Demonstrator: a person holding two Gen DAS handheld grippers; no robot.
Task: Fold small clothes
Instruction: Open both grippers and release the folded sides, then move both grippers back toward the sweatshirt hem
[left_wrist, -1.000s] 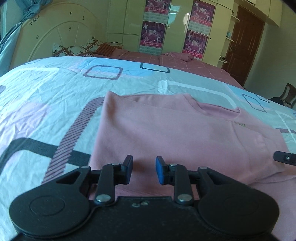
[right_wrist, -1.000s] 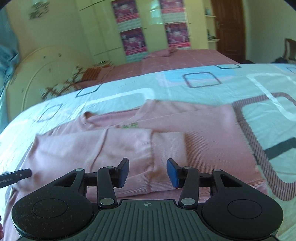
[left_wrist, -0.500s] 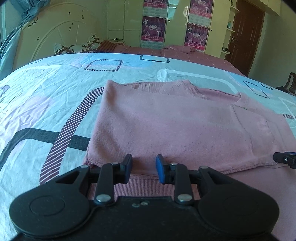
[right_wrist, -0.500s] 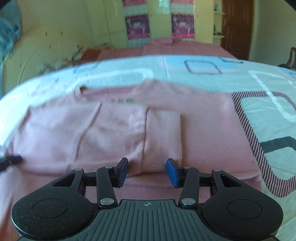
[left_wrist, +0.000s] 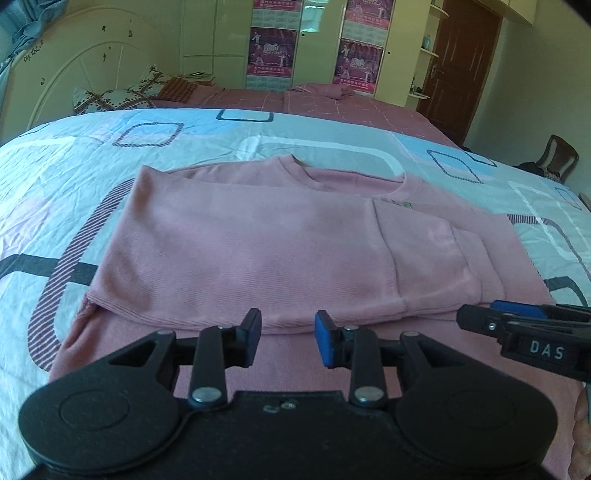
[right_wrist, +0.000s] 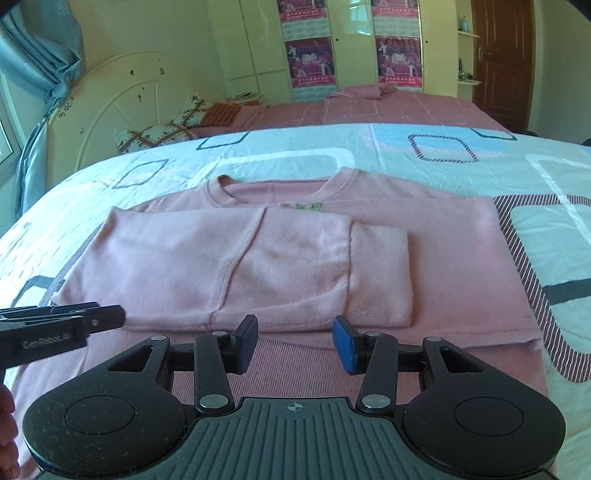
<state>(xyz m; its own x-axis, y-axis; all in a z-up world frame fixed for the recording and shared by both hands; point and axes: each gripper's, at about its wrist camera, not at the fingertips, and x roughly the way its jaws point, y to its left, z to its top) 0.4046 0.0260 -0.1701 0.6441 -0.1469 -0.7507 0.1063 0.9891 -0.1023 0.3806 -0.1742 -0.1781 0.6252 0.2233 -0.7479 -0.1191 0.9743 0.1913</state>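
**Ana:** Left gripper (left_wrist: 287, 334) first: its blue pads stand apart with nothing between them, low over the near hem band of the pink sweater (left_wrist: 258, 251). The right gripper (right_wrist: 294, 339) is the same, parted and empty, just short of the folded-in sleeve.

**Ben:** And where does the sweater lie?

**Ana:** Flat on the bed (right_wrist: 424, 162), on the patterned sheet, neckline away from us. Both sleeves are already laid across the chest; one cuff overlaps the other panel near the middle.

**Ben:** How will it handle?

**Ana:** Soft and light, I'd judge, a fleecy knit that drapes and won't hold a crease by itself. Layers may slide over one another when lifted.

**Ben:** So where to take hold?

**Ana:** At the ribbed hem, one gripper toward each lower corner, pinching both layers, so the bottom can be carried up toward the collar without the sleeves spilling out.

**Ben:** Any containers?

**Ana:** None that I can see nearby.
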